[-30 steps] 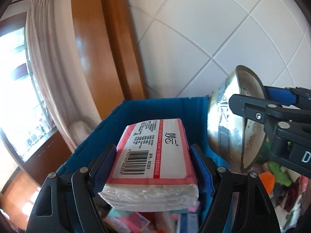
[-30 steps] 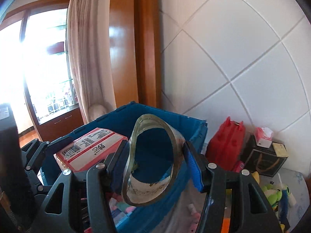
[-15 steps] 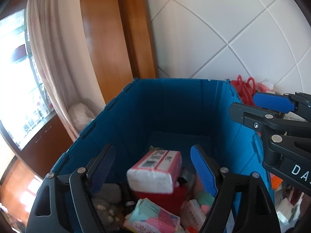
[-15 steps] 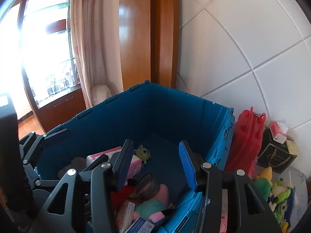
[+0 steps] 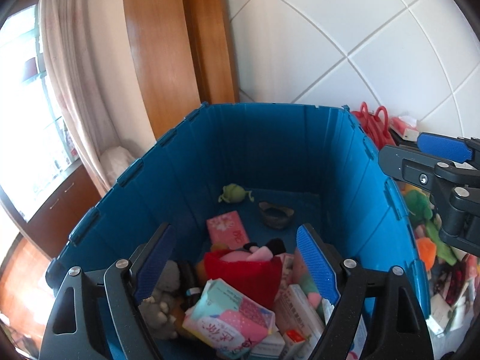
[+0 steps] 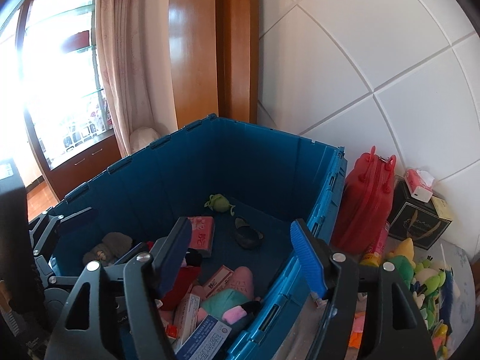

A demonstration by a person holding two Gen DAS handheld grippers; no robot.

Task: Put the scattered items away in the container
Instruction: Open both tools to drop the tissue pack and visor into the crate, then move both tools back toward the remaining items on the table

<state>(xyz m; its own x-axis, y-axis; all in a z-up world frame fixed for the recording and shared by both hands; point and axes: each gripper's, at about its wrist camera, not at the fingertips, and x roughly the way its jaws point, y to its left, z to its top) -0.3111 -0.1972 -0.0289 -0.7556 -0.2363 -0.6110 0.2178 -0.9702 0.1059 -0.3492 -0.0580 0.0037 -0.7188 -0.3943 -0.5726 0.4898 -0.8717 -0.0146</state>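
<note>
We held left gripper (image 5: 237,265) and right gripper (image 6: 241,258) above deep blue plastic crate (image 5: 270,150); jaws opening, nothing between. Pink tissue pack (image 5: 228,231) and dark metal bowl (image 5: 276,217) lay inside; soft toys (image 6: 420,273) remained outside, right.

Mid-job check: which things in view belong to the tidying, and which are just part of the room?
Part of the job:
- blue crate
- items already inside: pink tissue pack, green toy, red plush
- loose toys still outside
- left hand-held gripper and right hand-held gripper, both opening, empty

Just lying about:
- red case
- black box
- curtain
</note>
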